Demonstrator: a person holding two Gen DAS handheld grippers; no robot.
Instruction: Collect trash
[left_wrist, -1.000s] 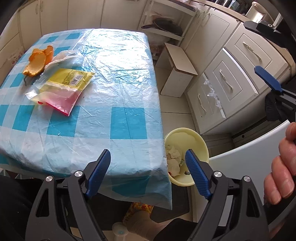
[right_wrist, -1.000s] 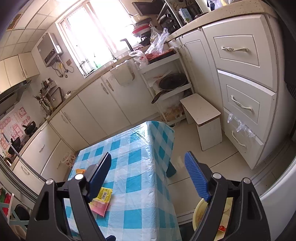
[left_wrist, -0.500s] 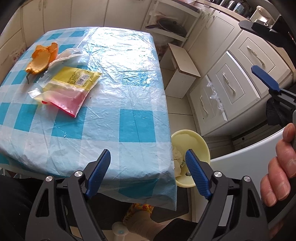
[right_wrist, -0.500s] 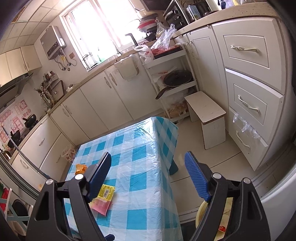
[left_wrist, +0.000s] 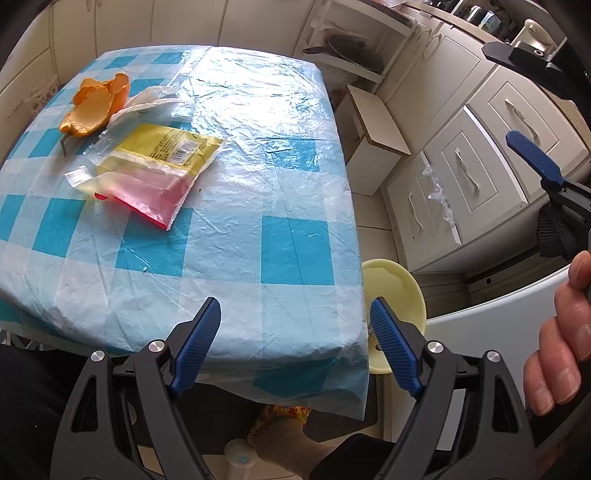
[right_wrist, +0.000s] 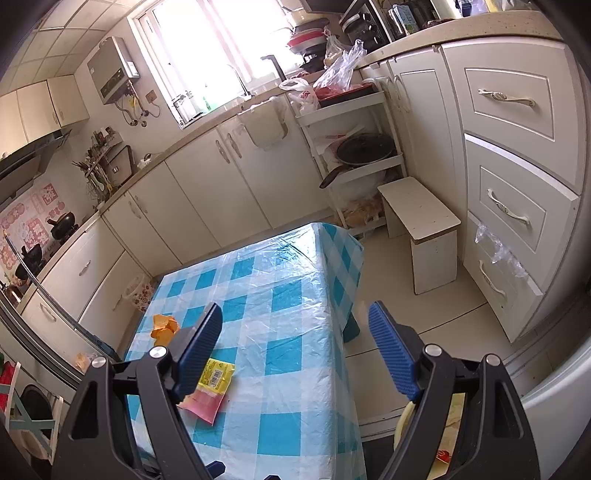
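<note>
Yellow wrapper barcode visible; print unreadable

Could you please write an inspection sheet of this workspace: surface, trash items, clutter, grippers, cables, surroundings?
Surface: table with blue-and-white checked cloth under clear plastic film.
Job's things: orange peel, white crumpled wrapper and yellow-and-pink packet lie together at the table's far left; yellow bin on the floor by the table's right edge.
Clutter: nothing seen on the table besides the trash.
Grippers: left gripper open, empty, above the near edge; right gripper open, empty.
Cables: nothing seen near the table.
Surroundings: white stool, drawers, shelf rack with a pan.
</note>
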